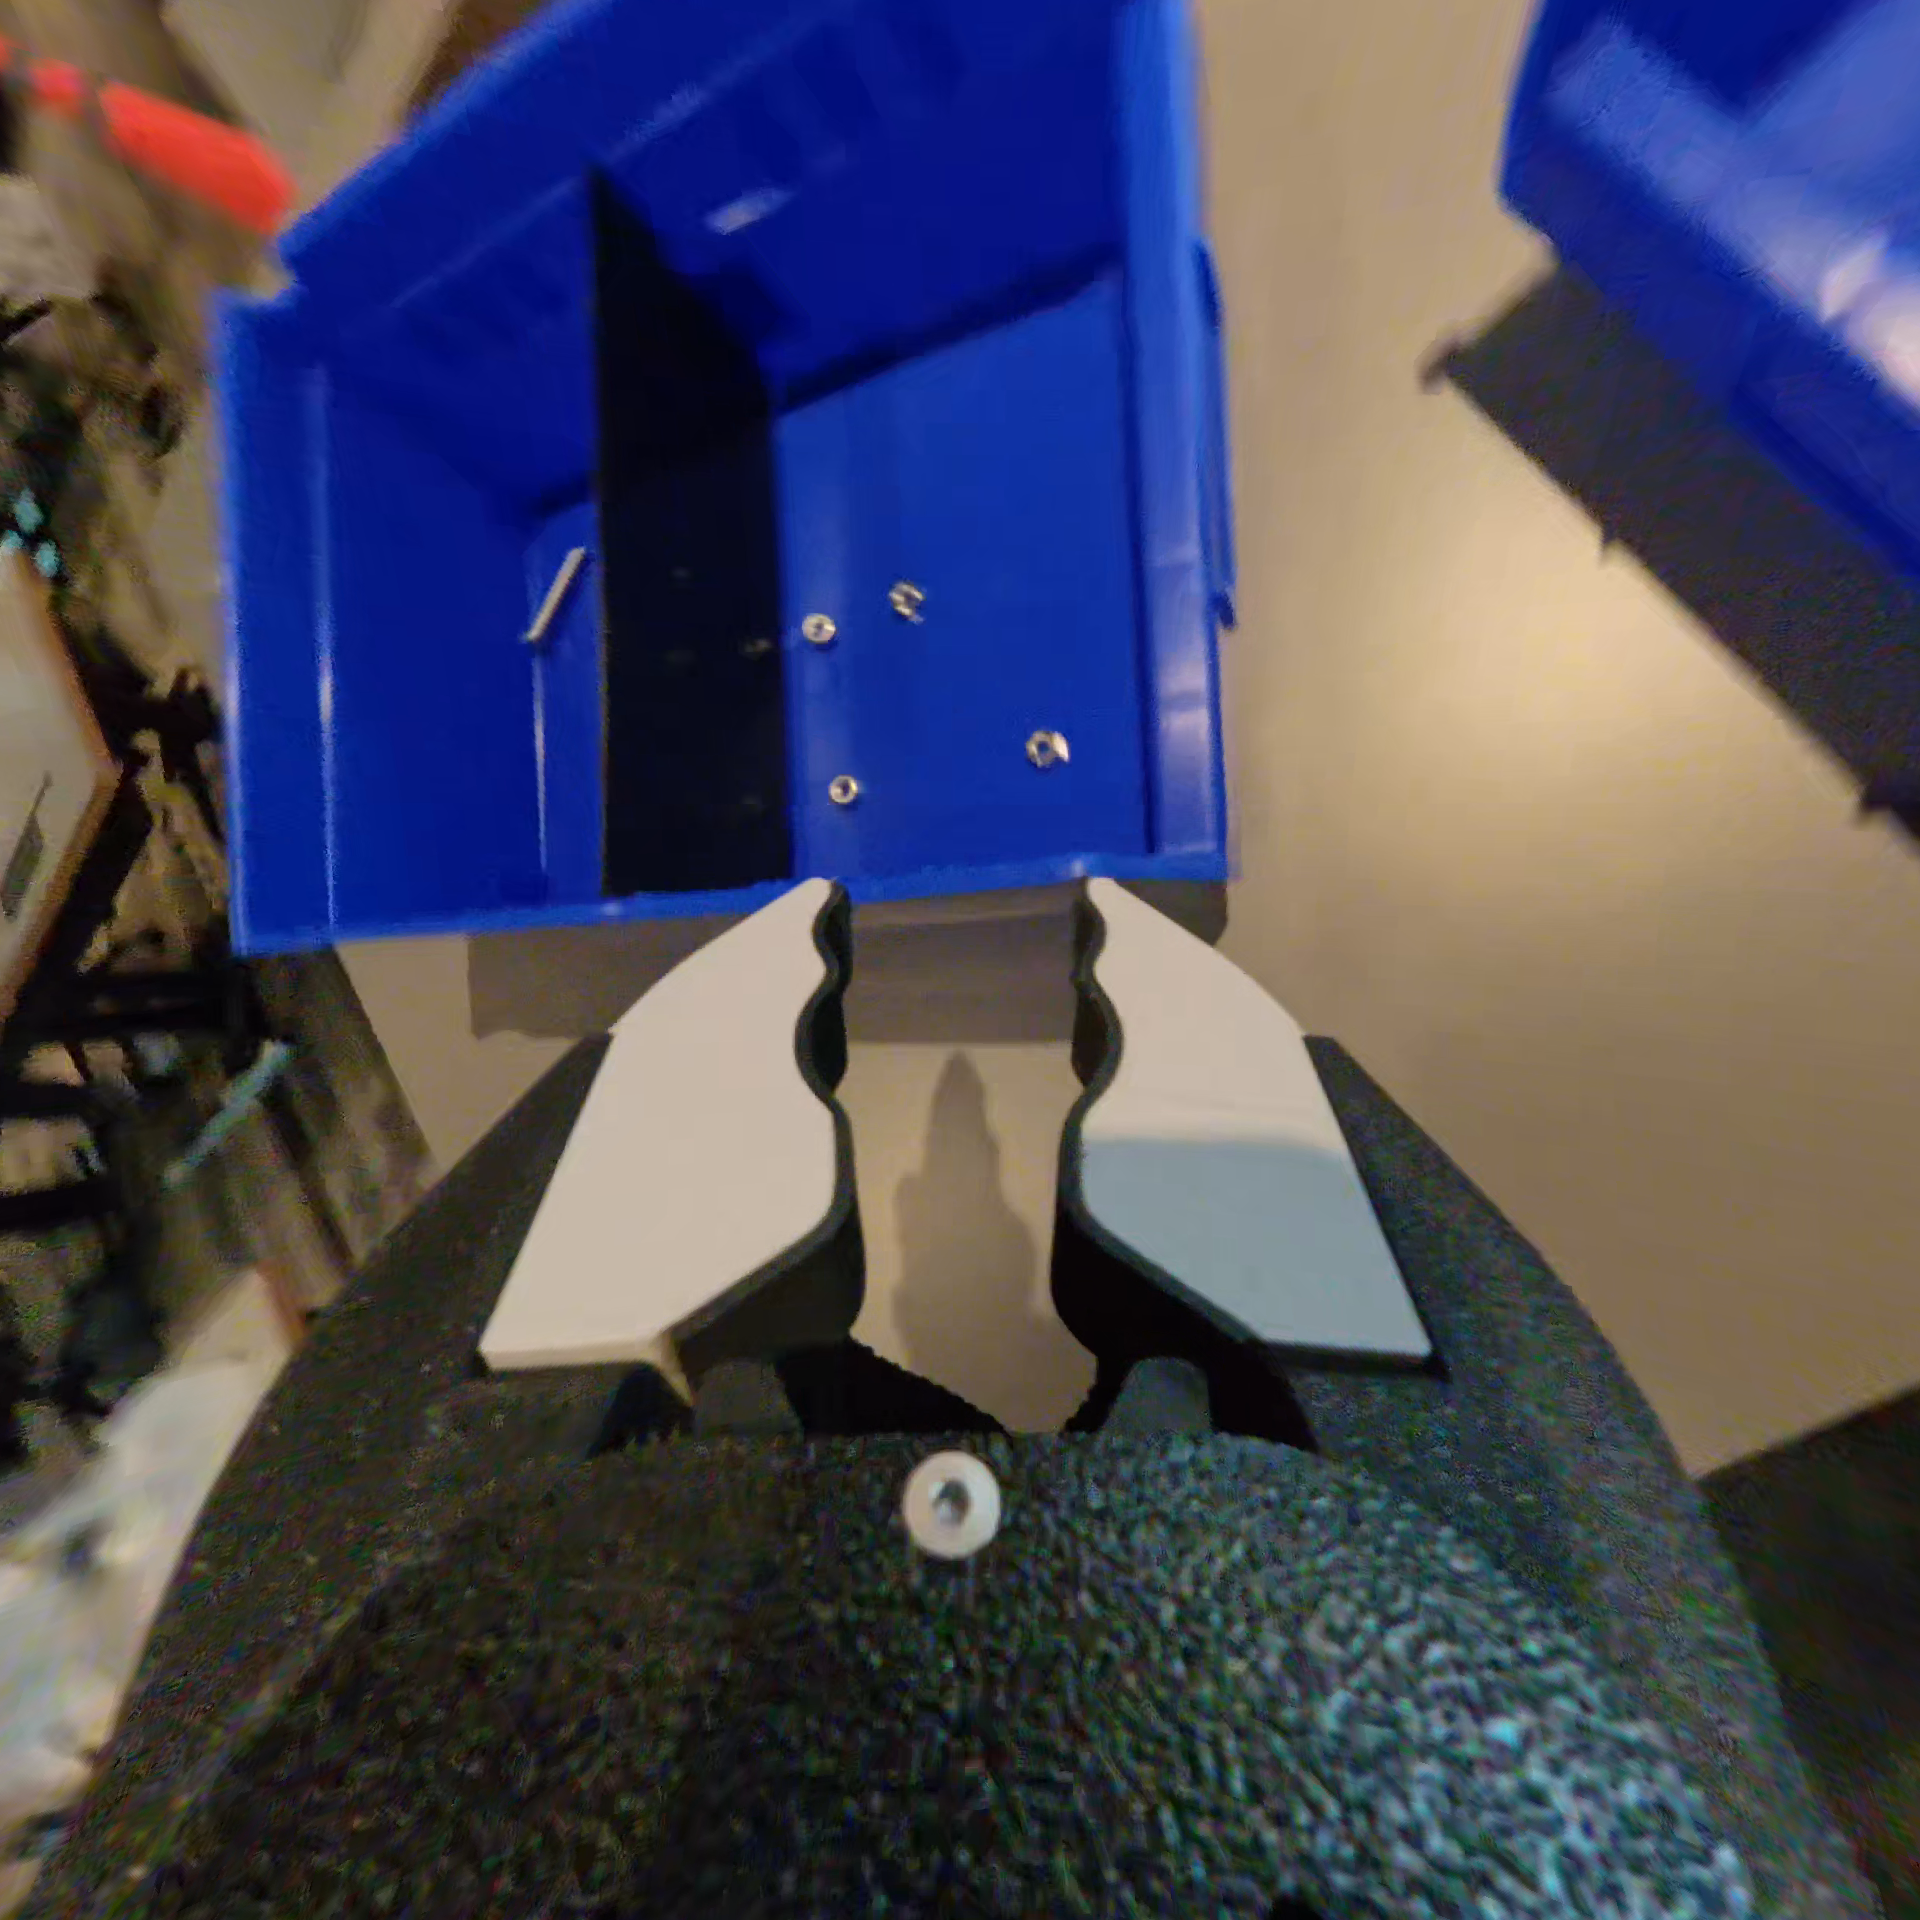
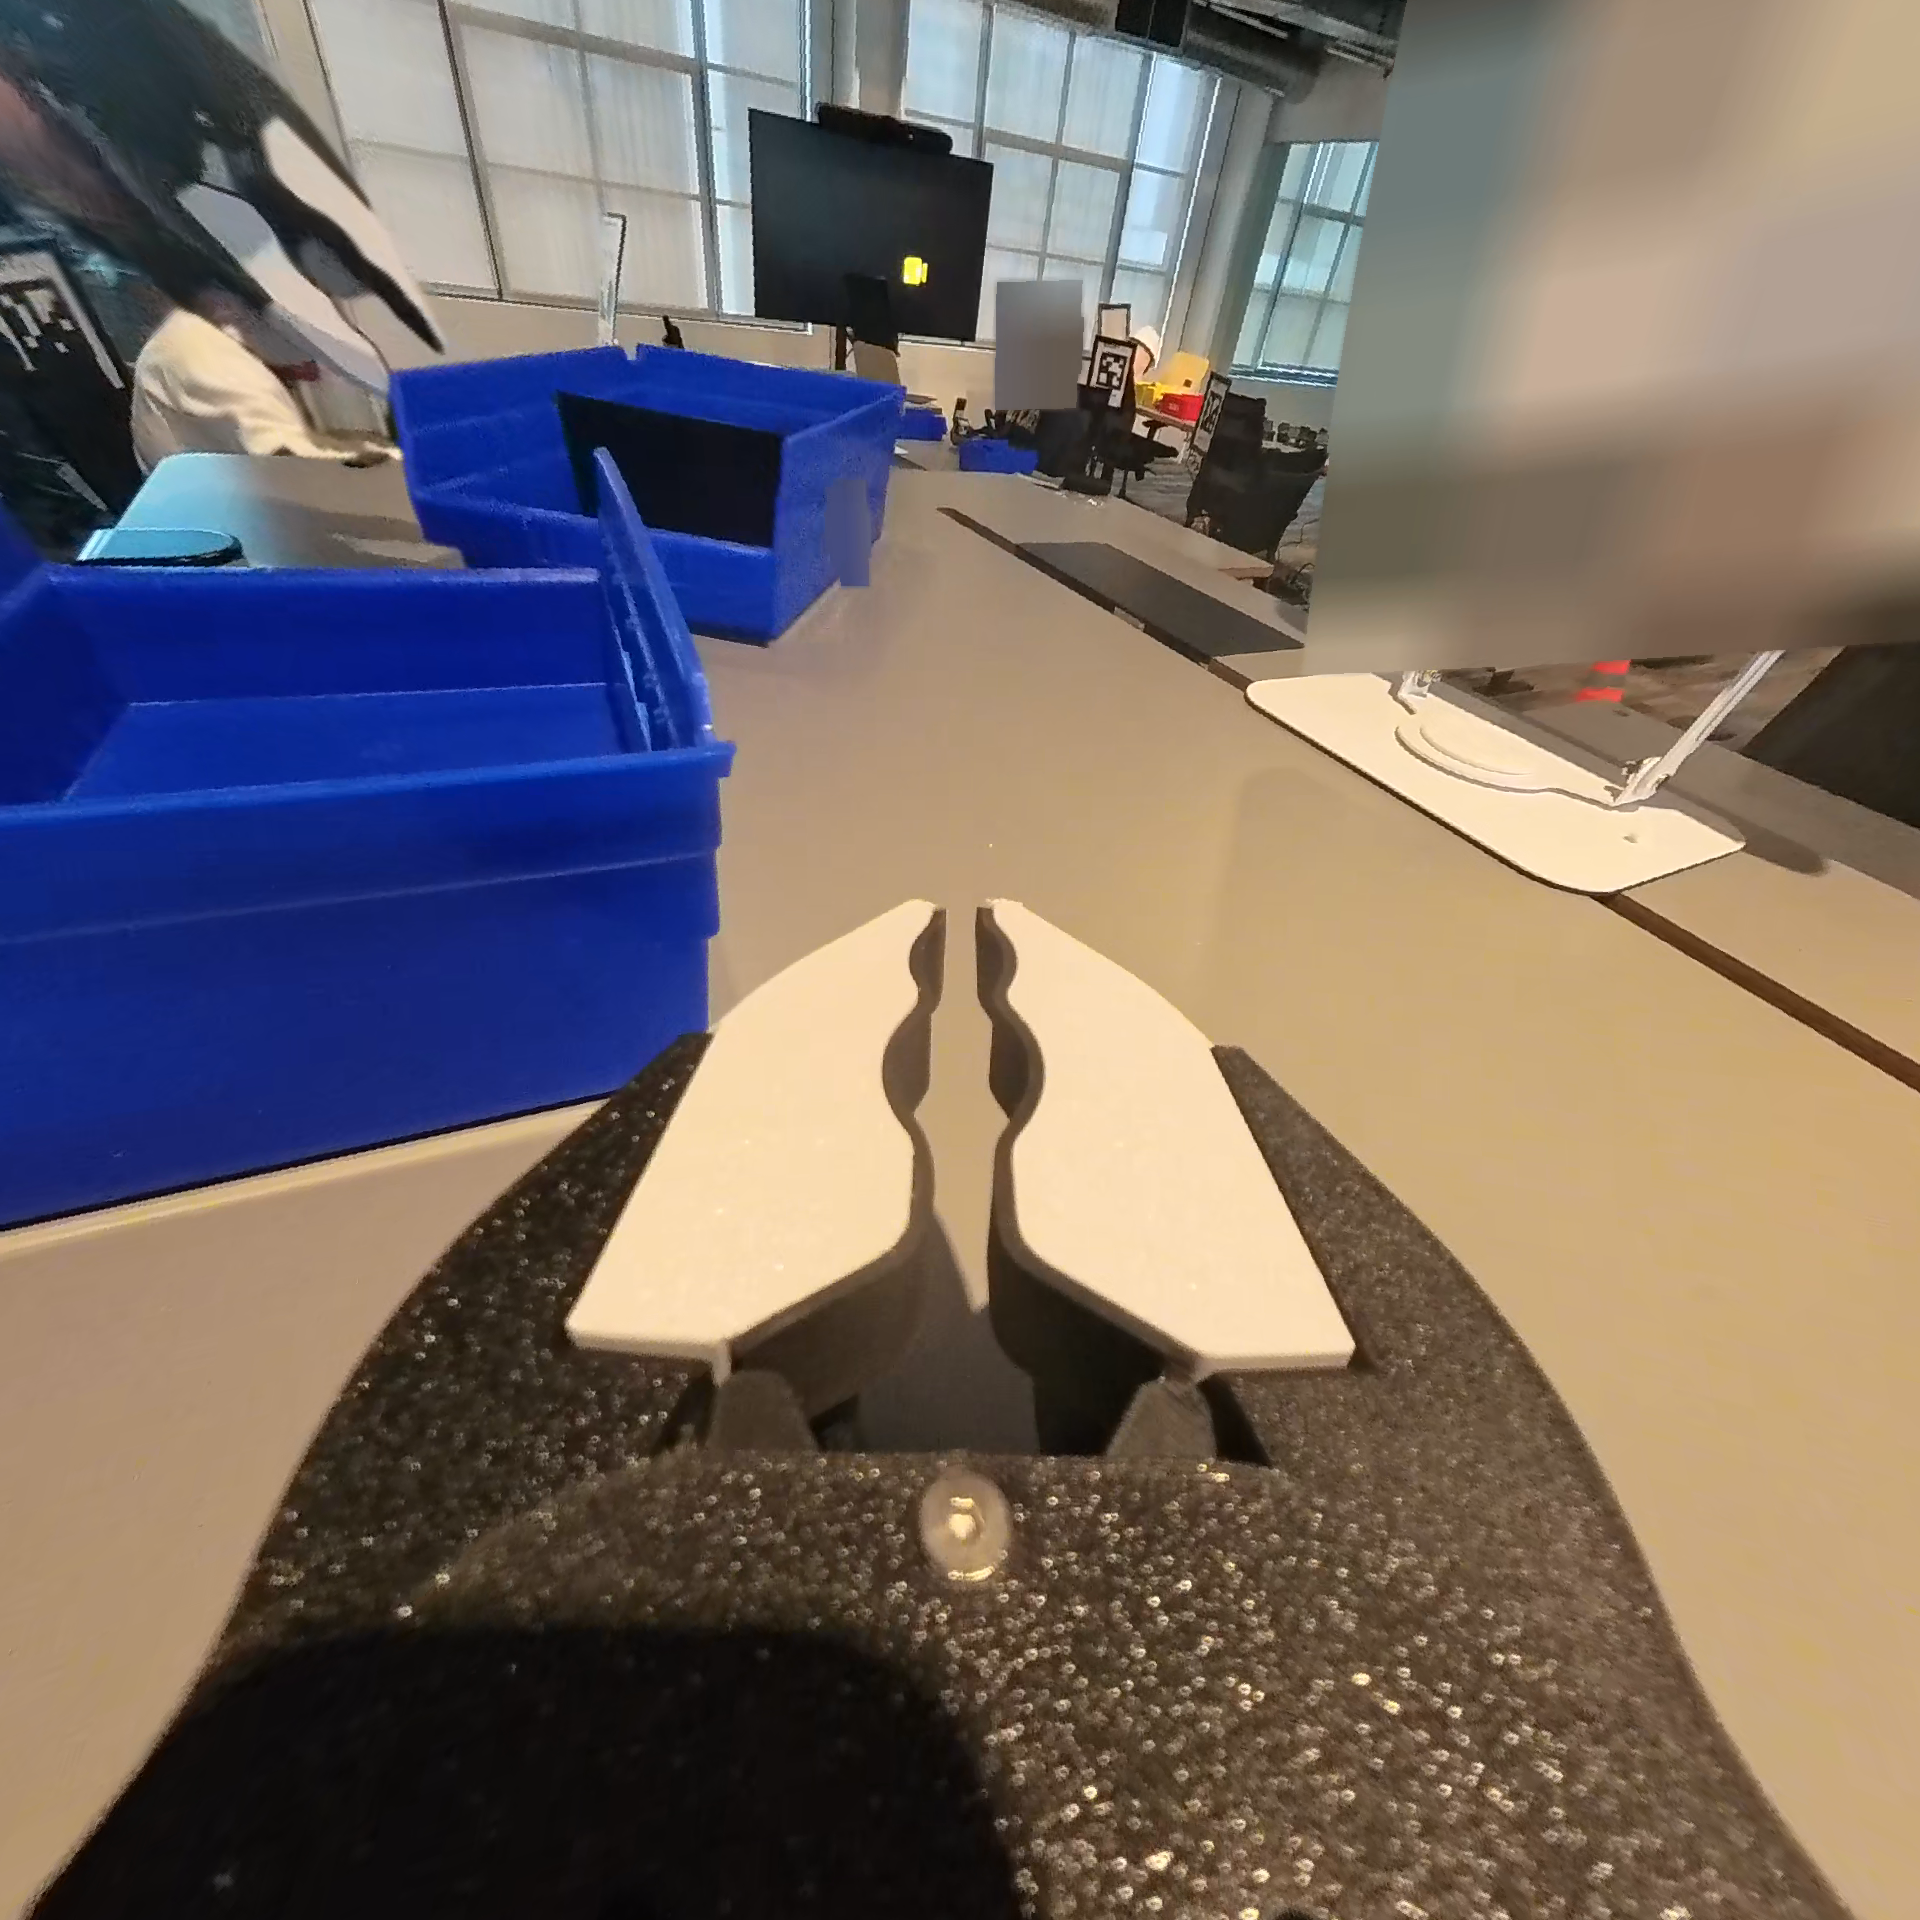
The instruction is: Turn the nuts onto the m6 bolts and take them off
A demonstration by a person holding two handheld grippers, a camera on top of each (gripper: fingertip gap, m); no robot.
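Note:
In the left wrist view I look down into a blue bin point(image 1: 281, 623) split by a black divider point(image 1: 686, 623). Several small silver nuts point(image 1: 820, 628) lie loose on the floor of its right compartment. One bolt point(image 1: 554, 608) leans in the left compartment. My left gripper point(image 1: 961, 899) is open and empty, its tips just above the bin's near rim. My right gripper point(image 2: 963, 909) is shut and empty, low over the grey table point(image 2: 1143, 831), to the right of another blue bin point(image 2: 364, 883). The left gripper also shows blurred in the right wrist view point(image 2: 312, 218), at the upper left.
A second blue bin point(image 1: 1714, 260) sits at the upper right of the left wrist view. In the right wrist view the divided bin point(image 2: 644, 468) stands farther back. A white stand base point(image 2: 1507, 800) lies to the right. A person in white point(image 2: 208, 395) is behind the bins. The gap from one gripper's tips to the other's is roughly 50 cm.

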